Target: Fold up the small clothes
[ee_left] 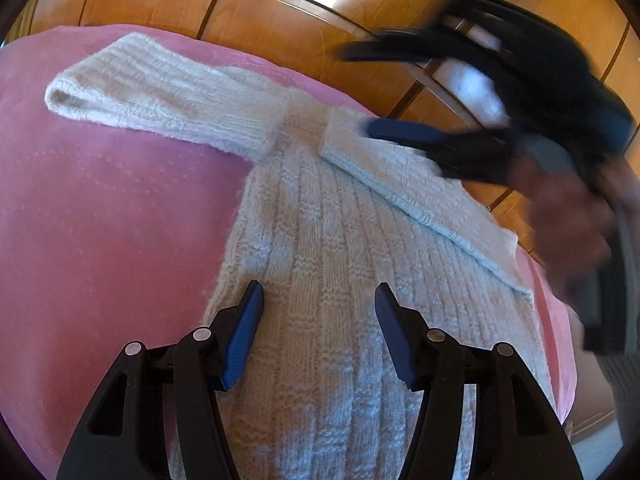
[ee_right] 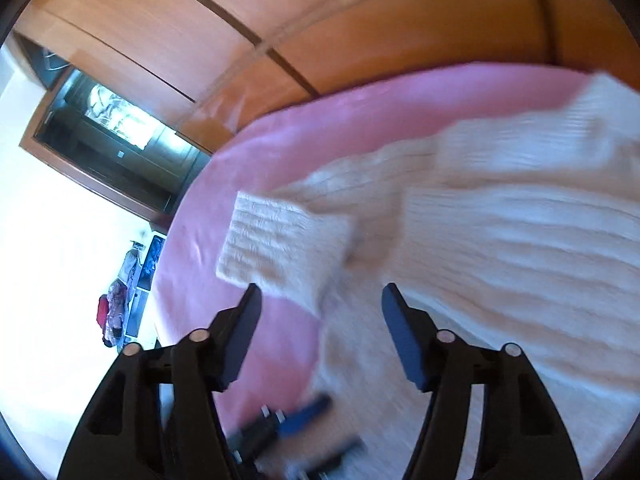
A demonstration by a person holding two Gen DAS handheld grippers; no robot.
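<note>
a pink cover (ee_left: 100,220) lay over the bed, and brown wooden doors (ee_left: 280,12) stood behind it. on the cover lay a white knitted sweater (ee_left: 340,260), spread flat with its ribs running away from the left wrist camera. one sleeve (ee_left: 160,96) stuck straight out to the side on the pink. the other sleeve (ee_left: 404,184) was already laid across the body, with its cuff near the neck.

the left gripper (ee_left: 320,332) hung just above the bottom part of the sweater. its blue pads stood apart and nothing was between them, so it gripped nothing. the right gripper (ee_right: 320,332) was also apart and empty. in the left view it looked blurry, up over the folded sleeve, with a hand (ee_left: 568,216) around its handle.

i think the job in hand was the sleeves, and one was still left to fold. to do it well, the gripper should take the loose sleeve at the cuff, pinch only that layer, lift it a little, and lay it flat across the body to match the first one. the wool looked soft and stretchy, so a hard pull could drag the whole sweater crooked. going slow and pressing the body down with the other gripper would help.
</note>
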